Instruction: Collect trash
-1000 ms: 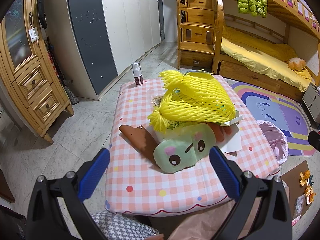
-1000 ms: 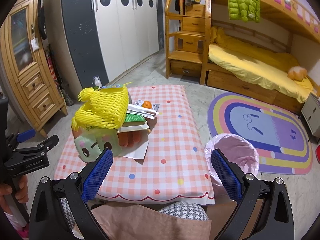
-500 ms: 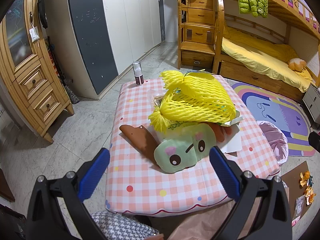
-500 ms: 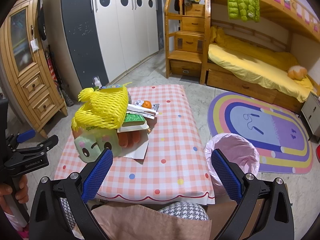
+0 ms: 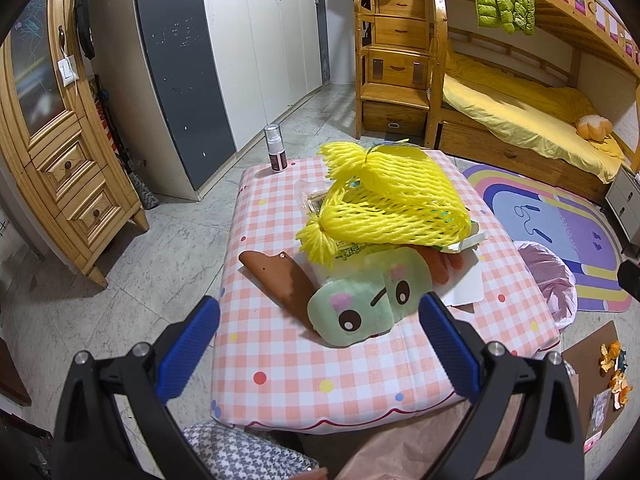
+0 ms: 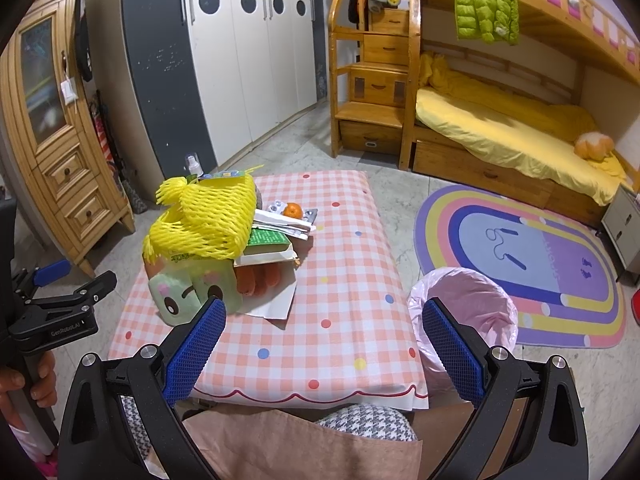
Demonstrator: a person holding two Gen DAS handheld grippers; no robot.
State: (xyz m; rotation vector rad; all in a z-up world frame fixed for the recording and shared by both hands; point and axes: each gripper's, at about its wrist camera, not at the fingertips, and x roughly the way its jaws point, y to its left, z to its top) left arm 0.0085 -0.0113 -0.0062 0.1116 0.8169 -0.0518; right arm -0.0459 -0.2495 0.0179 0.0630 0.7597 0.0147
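Observation:
A pile of trash lies on the pink checked table [image 5: 360, 364] [image 6: 344, 312]: a yellow foam net [image 5: 384, 200] [image 6: 208, 220] on top, a green cartoon-face wrapper [image 5: 360, 308] [image 6: 184, 288], a brown wrapper [image 5: 280, 280], white paper [image 6: 276, 300], a green box [image 6: 266, 238], blister packs and an orange [image 6: 293, 210]. My left gripper [image 5: 320, 344] hovers open before the near table edge, facing the pile. My right gripper [image 6: 320, 344] is open over the table's near right corner, holding nothing. A bin with a pink bag [image 6: 468, 304] [image 5: 548, 276] stands right of the table.
A small spray bottle [image 5: 275, 152] stands at the table's far left corner. A wooden cabinet [image 5: 52, 152] is on the left, wardrobes behind, a bunk bed [image 6: 500, 128] at the right with a rainbow rug [image 6: 528, 260]. Orange peel scraps [image 5: 612, 368] lie on the floor.

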